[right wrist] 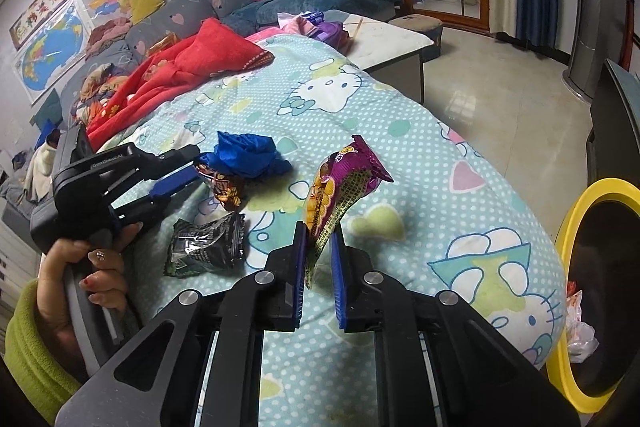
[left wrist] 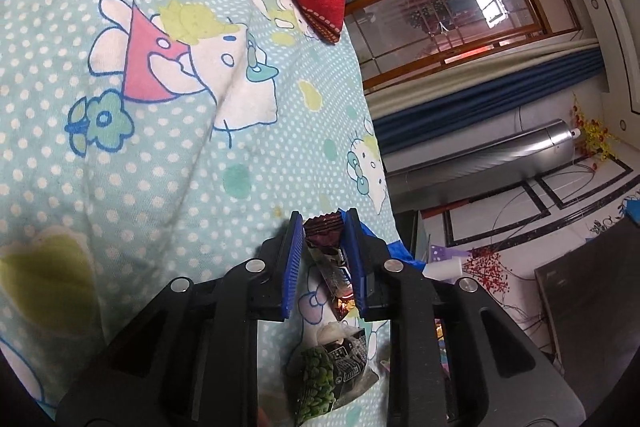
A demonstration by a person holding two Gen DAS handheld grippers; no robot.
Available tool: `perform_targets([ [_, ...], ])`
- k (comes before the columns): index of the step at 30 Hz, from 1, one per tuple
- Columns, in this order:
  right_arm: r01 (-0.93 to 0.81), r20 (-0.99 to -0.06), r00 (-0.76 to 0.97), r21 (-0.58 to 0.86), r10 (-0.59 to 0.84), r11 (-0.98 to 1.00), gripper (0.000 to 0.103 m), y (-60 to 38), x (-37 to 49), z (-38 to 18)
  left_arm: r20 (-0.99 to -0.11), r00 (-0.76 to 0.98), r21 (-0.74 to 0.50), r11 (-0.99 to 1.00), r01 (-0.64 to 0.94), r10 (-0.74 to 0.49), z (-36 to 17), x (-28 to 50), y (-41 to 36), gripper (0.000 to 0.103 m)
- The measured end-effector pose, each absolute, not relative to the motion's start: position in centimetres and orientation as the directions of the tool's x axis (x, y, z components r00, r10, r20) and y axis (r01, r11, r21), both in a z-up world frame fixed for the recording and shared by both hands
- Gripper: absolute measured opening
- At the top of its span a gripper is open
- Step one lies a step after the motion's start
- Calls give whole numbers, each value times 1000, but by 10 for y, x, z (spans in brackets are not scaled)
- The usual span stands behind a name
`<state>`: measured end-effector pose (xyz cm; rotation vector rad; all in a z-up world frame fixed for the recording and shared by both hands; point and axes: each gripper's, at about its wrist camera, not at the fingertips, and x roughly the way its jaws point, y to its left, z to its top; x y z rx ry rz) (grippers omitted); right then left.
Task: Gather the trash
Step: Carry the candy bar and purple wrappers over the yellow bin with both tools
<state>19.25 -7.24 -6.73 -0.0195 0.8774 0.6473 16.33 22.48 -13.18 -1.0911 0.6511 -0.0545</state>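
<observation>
My right gripper is shut on a purple and yellow snack wrapper and holds it above the quilt. My left gripper is shut on a dark brown snack wrapper; it also shows in the right wrist view, with the brown wrapper at its tips. A black and green wrapper lies on the quilt between the grippers, and also shows in the left wrist view. A yellow-rimmed trash bin stands at the right, beside the bed.
A turquoise cartoon-print quilt covers the bed. A crumpled blue cloth lies by the left gripper. A red blanket lies farther back. A low table and tiled floor are beyond.
</observation>
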Motion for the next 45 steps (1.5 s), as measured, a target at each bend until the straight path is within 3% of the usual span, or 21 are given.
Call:
perform_targets([
  [8, -533, -712, 464, 251, 527, 808, 11, -76, 191, -61, -435, 821, -854, 458, -247, -369, -130, 155, 227, 15],
  [21, -537, -684, 490, 252, 540, 805, 10, -91, 187, -42, -468, 830, -759, 619, -201, -305, -83, 138, 205, 14],
  [35, -507, -651, 537, 259, 536, 822, 10, -131, 183, -24, -417, 821, -715, 698, -32, -390, -34, 144, 143, 14],
  [45, -442, -633, 589, 268, 502, 856, 10, -173, 190, -18, -436, 799, -625, 778, 62, -414, -21, 157, 86, 14],
])
